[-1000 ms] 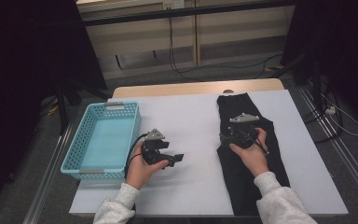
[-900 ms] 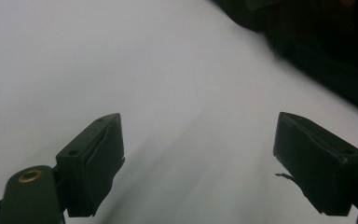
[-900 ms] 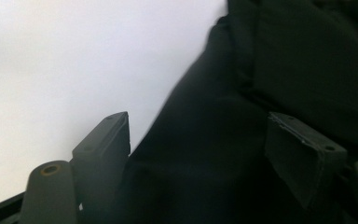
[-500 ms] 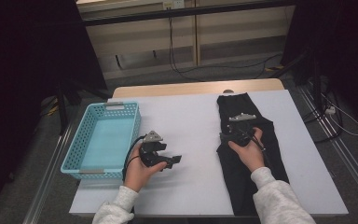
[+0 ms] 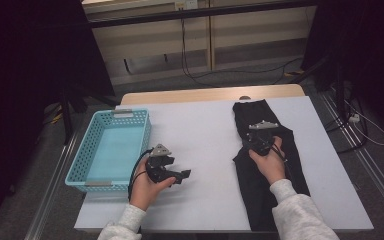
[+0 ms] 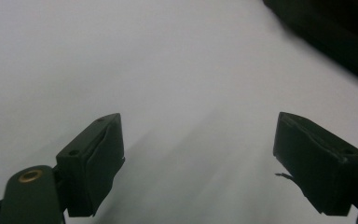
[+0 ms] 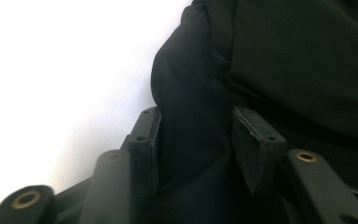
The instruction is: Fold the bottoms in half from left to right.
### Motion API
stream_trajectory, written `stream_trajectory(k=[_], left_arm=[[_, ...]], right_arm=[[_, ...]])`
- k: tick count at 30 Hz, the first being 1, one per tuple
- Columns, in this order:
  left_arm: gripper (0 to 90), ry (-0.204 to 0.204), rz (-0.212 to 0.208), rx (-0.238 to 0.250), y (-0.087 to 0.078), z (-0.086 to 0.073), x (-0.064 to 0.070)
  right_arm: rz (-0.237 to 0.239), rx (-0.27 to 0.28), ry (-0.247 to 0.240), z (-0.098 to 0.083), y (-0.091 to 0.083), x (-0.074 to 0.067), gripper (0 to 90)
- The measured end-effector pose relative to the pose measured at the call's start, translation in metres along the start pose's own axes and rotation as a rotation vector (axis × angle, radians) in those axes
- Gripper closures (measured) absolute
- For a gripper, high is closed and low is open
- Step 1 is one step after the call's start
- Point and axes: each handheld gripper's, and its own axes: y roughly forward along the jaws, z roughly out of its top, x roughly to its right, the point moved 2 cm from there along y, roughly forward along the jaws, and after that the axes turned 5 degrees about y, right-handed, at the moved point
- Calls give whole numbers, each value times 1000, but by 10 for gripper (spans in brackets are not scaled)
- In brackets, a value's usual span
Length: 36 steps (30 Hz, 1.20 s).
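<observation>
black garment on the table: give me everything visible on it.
The black garment looks like dark, matte woven cloth, folded into a long strip that lies flat on the right half of the white table, running from the far edge toward the person. Soft folds show along its left edge. The right gripper sits on its upper part; its jaws have just been closing, with a ridge of the fabric bunched between them. Whether the pads already press on it I cannot tell. Nothing else touches it.

Your matt black cloth garment (image 5: 265, 150) lies on the smooth white tabletop (image 5: 205, 135), with the glossy perforated turquoise plastic basket (image 5: 111, 150) well left of it.
</observation>
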Motion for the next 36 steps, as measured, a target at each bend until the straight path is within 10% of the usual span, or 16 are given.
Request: stream_trajectory(k=[8, 20, 36], left_arm=[[163, -1, -7, 0, 1, 1, 1], [163, -3, -9, -7, 3, 1, -1], [163, -21, 15, -1, -2, 2, -4]], right_arm=[[8, 13, 16, 1, 0, 6, 785], [82, 18, -23, 1, -1, 4, 811], [319, -13, -191, -5, -3, -75, 807]])
